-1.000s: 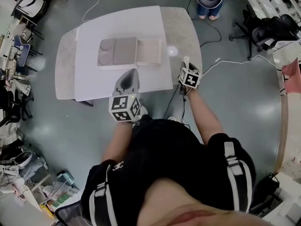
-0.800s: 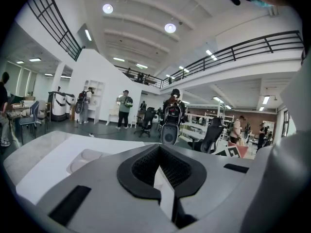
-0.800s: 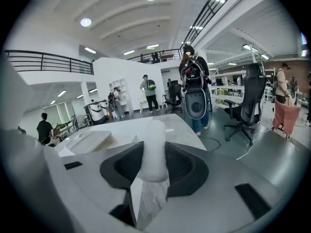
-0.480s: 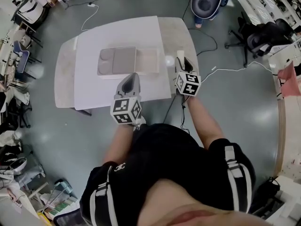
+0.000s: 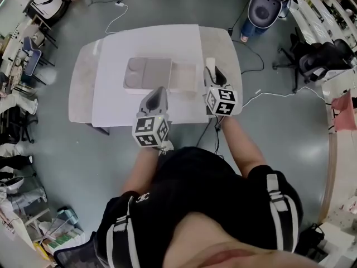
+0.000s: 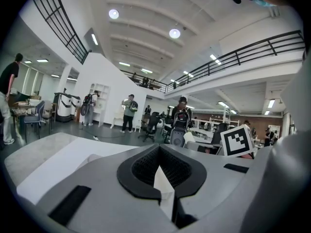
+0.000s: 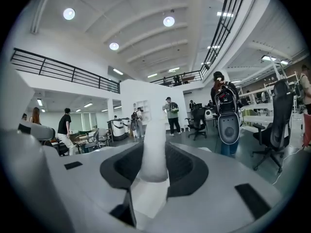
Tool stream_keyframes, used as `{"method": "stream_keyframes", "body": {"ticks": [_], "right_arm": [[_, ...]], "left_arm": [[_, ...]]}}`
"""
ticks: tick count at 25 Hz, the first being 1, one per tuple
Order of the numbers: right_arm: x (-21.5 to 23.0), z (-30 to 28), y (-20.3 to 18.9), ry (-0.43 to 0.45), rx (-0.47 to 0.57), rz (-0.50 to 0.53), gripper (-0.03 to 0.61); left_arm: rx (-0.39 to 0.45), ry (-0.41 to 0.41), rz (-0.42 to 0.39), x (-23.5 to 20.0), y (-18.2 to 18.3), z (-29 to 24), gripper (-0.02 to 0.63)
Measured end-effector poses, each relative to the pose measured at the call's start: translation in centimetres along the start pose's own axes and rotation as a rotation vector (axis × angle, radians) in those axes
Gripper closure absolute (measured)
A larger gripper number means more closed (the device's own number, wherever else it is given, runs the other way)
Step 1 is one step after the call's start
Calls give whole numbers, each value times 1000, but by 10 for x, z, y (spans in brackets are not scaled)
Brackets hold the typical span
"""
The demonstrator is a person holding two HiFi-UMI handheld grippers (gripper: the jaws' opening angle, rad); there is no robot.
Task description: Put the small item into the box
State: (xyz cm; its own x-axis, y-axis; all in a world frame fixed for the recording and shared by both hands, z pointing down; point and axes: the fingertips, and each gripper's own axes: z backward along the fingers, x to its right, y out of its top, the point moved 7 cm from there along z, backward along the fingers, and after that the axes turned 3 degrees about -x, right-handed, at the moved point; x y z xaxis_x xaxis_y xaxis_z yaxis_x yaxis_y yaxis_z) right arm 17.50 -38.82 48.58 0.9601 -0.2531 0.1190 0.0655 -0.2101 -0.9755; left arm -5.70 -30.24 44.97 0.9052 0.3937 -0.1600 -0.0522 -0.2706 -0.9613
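Right gripper (image 7: 155,168) pinches the small item (image 7: 154,135) near its base. It looks light, smooth, possibly slippery. Left gripper (image 6: 159,165) is pressed together, with the box (image 5: 149,73) at its twelve o'clock.

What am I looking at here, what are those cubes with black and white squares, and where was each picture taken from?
There is no robot. A person holds a hand-held gripper in each hand, and the marker cubes are part of those grippers. One picture comes from a camera on the person's head, looking down. The other two come from cameras riding on each gripper, looking along its fingers. On the white table lies a flat grey box. The right gripper grips a small white item. The left gripper is shut and empty.
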Motion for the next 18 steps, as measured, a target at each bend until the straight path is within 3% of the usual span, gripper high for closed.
{"method": "stream_keyframes", "body": {"ticks": [8,18], "right_arm": [[-40,-38,-14,91,-93,24,440],[-70,-91,-71,105,-340,-14,440]], "left_arm": [[10,71,13,-31,7,14,609],[-9,144,33,-71,3,39,609]]}}
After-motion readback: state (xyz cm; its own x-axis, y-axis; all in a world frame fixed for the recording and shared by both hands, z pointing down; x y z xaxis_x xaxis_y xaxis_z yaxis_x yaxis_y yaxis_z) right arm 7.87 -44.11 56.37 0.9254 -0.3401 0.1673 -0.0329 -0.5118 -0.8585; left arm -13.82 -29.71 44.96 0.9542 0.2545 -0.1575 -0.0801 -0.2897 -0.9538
